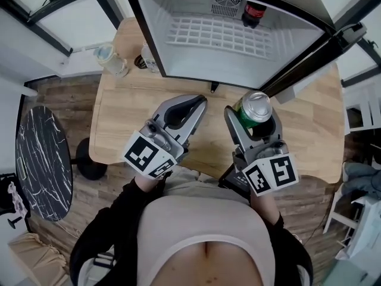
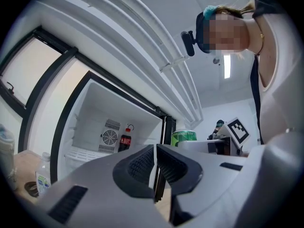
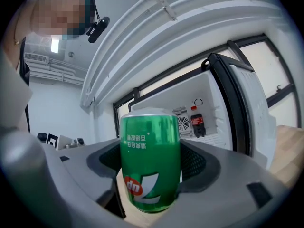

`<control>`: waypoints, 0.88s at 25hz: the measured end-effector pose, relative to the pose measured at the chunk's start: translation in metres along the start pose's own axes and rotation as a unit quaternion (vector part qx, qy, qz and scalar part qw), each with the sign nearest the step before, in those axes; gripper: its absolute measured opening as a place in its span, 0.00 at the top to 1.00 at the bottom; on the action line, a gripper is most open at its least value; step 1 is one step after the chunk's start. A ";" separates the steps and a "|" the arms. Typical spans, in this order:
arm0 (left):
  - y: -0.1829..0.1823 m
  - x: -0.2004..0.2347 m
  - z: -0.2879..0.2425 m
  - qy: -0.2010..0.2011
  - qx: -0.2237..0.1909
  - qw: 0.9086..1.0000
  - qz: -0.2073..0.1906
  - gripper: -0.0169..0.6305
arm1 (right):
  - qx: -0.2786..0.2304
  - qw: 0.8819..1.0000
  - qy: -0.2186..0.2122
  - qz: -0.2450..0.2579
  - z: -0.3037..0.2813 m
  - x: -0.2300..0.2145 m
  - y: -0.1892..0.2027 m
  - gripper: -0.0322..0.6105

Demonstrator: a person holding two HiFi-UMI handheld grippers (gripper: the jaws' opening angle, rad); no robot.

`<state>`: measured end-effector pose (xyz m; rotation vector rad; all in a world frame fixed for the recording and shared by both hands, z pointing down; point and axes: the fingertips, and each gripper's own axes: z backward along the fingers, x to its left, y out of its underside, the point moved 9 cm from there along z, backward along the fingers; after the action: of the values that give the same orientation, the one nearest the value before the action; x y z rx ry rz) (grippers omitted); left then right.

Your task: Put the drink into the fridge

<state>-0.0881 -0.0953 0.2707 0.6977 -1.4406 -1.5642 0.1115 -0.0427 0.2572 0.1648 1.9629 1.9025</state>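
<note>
We hold the can (image 3: 151, 163) between the fingers (image 3: 197, 164) of the right gripper (image 1: 256, 126), which pinch it on both sides (its label reads upside down in the right gripper view). The left gripper (image 2: 156, 148) carries nothing; its fingers are pressed together, tip against tip.

The fridge (image 1: 156, 34) stands on the bench (image 1: 309, 136) ahead of both pairs of fingers. Its door (image 1: 315, 55) stands open, ahead and to the right of the right fingers. So we judge the opening and the pick-up done, and nothing stands between the can and the cavity. We cannot tell for sure whether the can hangs just above the bench or touches it.

What is left is the carry forward, the setting down and the release. Beyond the fingertips the wire shelf (image 1: 208, 34) lies bare except for a cola bottle (image 1: 253, 12) at the back, roughly in line with the right fingers. We would therefore aim the can in front of that bottle or to its left. The can is not inside yet; it sits near the fridge's front edge but short of it. Closing the door may follow, though the task does not ask for it.
</note>
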 end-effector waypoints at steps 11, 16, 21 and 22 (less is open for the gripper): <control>0.015 0.003 -0.020 -0.029 0.007 1.000 0.007 0.94 | 0.006 0.999 -0.037 -0.029 -0.015 -0.029 0.011 0.40; 0.030 0.008 -0.026 -0.041 0.014 0.999 0.012 0.94 | 0.011 0.999 -0.040 -0.021 -0.027 -0.042 0.022 0.40; 0.041 0.018 -0.030 -0.051 0.018 0.998 0.019 0.94 | 0.019 0.999 -0.038 -0.016 -0.044 -0.050 0.039 0.40; 0.043 0.019 -0.031 -0.053 0.017 0.998 0.021 0.94 | 0.019 0.999 -0.036 -0.013 -0.047 -0.052 0.043 0.40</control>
<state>-0.0609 -0.1250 0.3102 0.6093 -1.5524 -1.5681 0.1337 -0.1026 0.3092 0.2144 1.9454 1.8167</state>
